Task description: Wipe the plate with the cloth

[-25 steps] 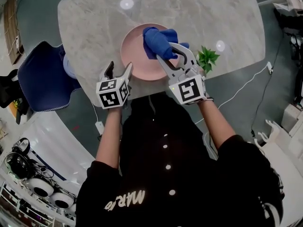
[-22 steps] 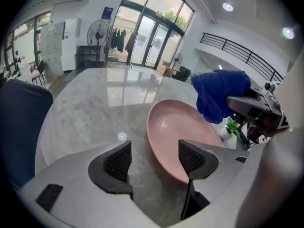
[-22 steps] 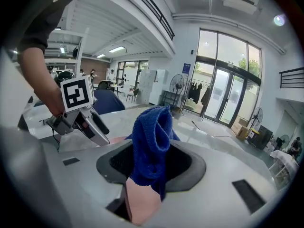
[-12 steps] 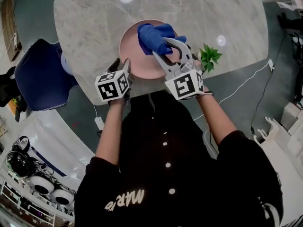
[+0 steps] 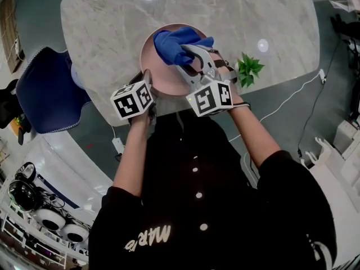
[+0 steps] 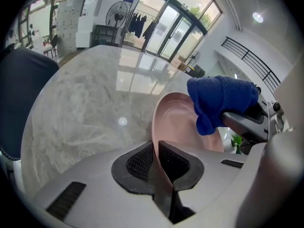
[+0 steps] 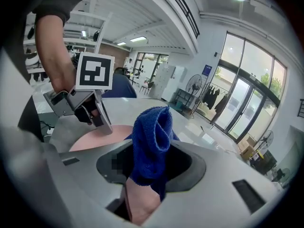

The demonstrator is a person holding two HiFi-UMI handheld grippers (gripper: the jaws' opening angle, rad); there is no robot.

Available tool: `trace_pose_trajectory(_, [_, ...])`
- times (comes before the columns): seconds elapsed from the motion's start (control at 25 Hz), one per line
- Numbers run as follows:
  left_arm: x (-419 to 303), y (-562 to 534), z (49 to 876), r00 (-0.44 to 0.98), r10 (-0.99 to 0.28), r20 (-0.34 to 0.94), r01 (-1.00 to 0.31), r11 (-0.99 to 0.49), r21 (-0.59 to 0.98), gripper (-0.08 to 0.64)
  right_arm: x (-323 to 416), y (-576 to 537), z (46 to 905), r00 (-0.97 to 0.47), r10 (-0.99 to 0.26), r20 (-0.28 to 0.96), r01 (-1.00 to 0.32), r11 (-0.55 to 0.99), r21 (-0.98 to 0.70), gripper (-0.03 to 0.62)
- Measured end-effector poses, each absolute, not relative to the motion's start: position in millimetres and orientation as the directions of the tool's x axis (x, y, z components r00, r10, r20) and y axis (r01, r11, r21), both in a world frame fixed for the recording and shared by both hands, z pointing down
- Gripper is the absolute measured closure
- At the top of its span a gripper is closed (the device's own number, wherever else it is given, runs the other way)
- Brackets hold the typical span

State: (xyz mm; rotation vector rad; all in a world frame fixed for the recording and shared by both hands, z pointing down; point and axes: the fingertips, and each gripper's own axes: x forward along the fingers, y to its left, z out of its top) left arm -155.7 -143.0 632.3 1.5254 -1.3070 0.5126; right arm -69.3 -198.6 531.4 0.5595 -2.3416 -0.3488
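My left gripper (image 6: pixel 156 148) has dropped onto the near rim of the plate (image 5: pixel 163 79), jaws closing on it.
My right gripper (image 7: pixel 145 184) clamps the cloth (image 5: pixel 174 44), seemingly just above the plate's middle, beyond that held rim.

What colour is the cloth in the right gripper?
The cloth is deep blue, clearest in the right gripper view.

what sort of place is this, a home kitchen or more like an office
Probably a large open office or lab hall, not a home: tall glass doors with a standing fan beside them, a marble-look table with a blue chair, and a cable trailing over the floor.
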Motion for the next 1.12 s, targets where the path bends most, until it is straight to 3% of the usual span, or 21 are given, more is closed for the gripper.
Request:
trace_pose_trajectory(0.56, [-159,-148,631,0.288,-0.496,0.819,-0.901,0.148,0.407,0.522,-102,-211,571,-0.626,-0.4,0.669,-0.253,0.916,0.31,0.431])
trace_pose_trajectory(1.12, [-158,-148,631,0.264,-0.502,0.824,-0.925,0.112,0.364,0.52,-113,-221,592,-0.581,-0.372,0.724,-0.307,0.924,0.229,0.431])
